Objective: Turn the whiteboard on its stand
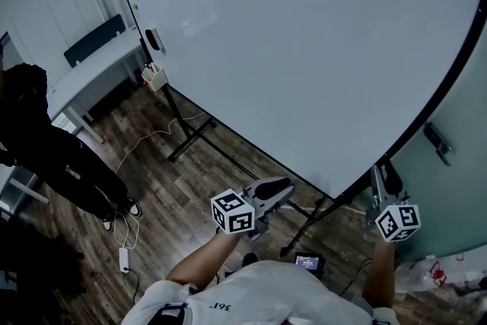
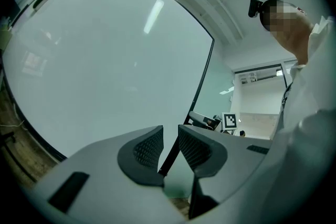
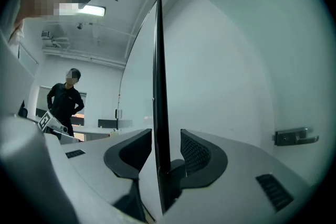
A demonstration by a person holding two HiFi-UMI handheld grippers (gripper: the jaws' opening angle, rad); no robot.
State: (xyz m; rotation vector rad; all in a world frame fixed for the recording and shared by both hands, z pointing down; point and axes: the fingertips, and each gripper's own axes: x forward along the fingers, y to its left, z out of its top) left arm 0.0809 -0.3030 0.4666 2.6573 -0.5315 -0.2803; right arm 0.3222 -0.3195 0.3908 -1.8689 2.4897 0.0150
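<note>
The large whiteboard (image 1: 304,49) tilts on its black stand (image 1: 190,135) and fills the head view. Its black-framed right edge (image 3: 157,86) runs upright between the jaws of my right gripper (image 3: 165,145), at the board's lower right corner (image 1: 383,180). The left pad lies close to the frame, a gap shows at the right pad, and neither presses. My left gripper (image 1: 280,190) hovers below the board's bottom edge, apart from it. In the left gripper view its jaws (image 2: 170,140) stand slightly apart with nothing between them, and the board face (image 2: 105,60) lies beyond.
A person in dark clothes (image 1: 53,152) stands at the left near a white desk (image 1: 91,66). A power strip (image 1: 124,259) and cable lie on the wood floor. A stand leg (image 1: 310,223) and a small screen (image 1: 308,262) are near my feet. A door handle (image 1: 438,142) is behind the board.
</note>
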